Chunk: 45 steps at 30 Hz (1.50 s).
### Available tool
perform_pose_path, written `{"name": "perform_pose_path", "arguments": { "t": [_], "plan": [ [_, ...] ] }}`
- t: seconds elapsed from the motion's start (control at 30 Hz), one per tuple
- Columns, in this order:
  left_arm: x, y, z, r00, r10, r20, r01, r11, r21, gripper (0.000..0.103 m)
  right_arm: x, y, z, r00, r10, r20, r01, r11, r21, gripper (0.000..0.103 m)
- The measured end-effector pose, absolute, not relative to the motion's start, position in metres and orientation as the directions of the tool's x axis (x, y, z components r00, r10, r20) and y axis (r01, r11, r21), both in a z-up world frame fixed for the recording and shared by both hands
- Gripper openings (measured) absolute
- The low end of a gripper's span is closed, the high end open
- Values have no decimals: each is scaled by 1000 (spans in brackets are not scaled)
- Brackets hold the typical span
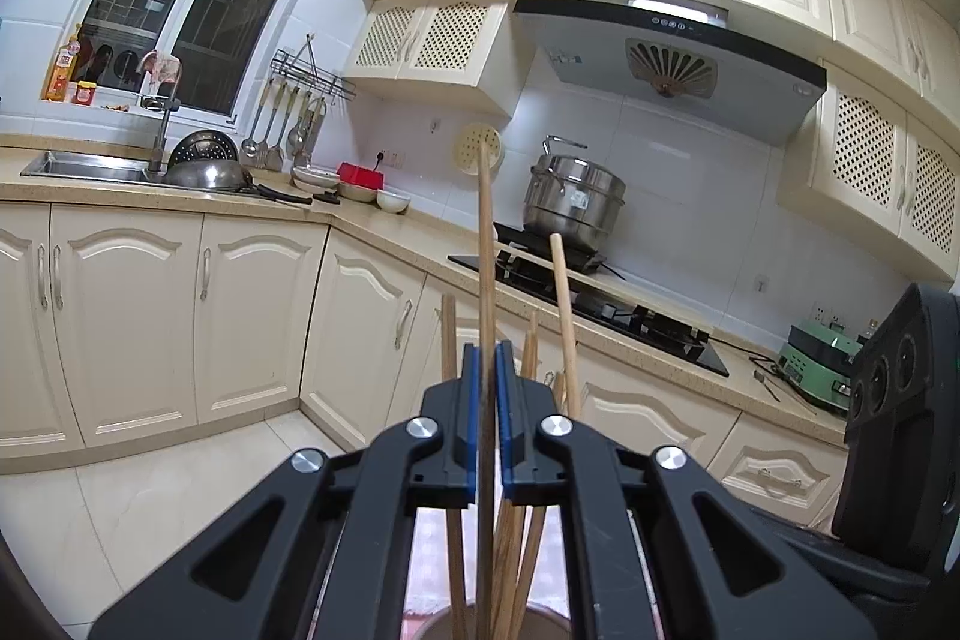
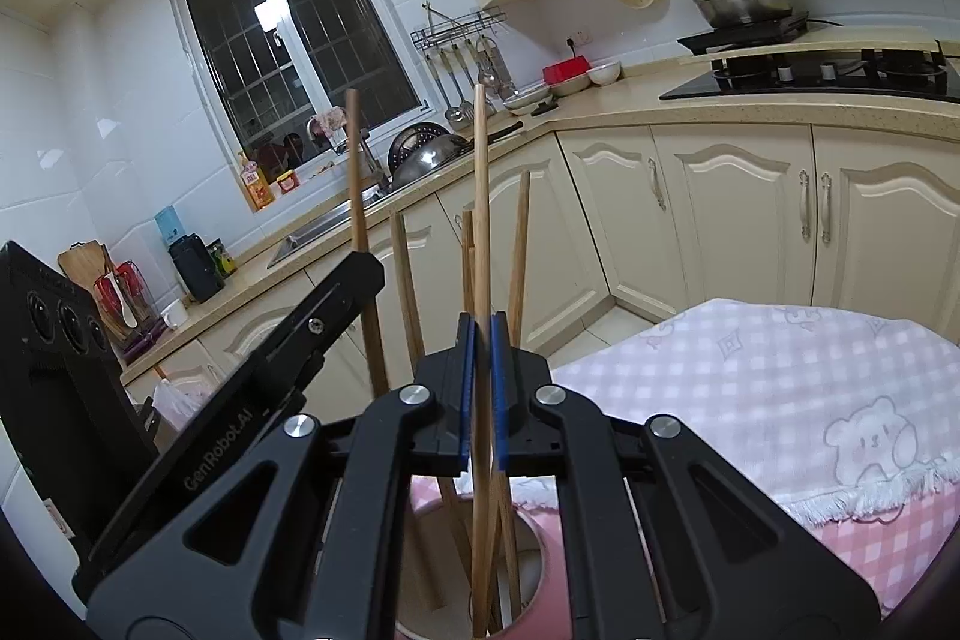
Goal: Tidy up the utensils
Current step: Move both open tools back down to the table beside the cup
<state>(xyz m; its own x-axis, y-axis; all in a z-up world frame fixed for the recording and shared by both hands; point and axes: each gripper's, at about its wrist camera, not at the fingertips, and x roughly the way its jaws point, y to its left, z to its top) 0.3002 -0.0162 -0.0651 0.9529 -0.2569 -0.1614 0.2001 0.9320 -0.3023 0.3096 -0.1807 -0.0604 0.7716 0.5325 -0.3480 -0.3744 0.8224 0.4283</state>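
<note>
My left gripper [image 1: 487, 370] is shut on a long wooden chopstick [image 1: 485, 244] that stands upright, its lower end in a round cup [image 1: 540, 617] below. Several other chopsticks [image 1: 564, 316] lean in that cup. My right gripper [image 2: 482, 340] is shut on another upright chopstick [image 2: 479, 196] whose lower end reaches into the same pink cup [image 2: 534, 580], among several chopsticks [image 2: 401, 274]. The left gripper's black body [image 2: 312, 334] shows close on the left in the right wrist view. The right gripper's body [image 1: 900, 430] shows at the right in the left wrist view.
The cup stands on a table with a pink checked cloth [image 2: 750, 388]. Cream cabinets [image 1: 252, 304] run under an L-shaped counter with a sink [image 1: 84, 163], a wok [image 1: 207, 172], bowls [image 1: 393, 201], a gas hob [image 1: 600, 298] and a steel pot [image 1: 573, 205].
</note>
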Motion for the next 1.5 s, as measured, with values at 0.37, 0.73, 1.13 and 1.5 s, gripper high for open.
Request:
{"name": "perform_pose_path", "arguments": {
  "t": [0.37,0.73,1.13,1.5],
  "plan": [
    [272,6,-58,947,-253,-199,182,931,-318,85,291,-221,-68,793,482,-372,-266,824,500,86],
    [224,-2,-35,942,-229,-246,188,965,-182,98,261,-255,-49,810,407,-423,-193,865,463,97],
    [196,3,-39,923,-223,-314,169,967,-190,98,232,-276,-49,774,356,-524,-141,903,405,97],
    [184,-21,-65,865,-225,-449,179,973,-142,98,219,-292,-73,706,303,-640,-86,934,347,97]
  ]
}}
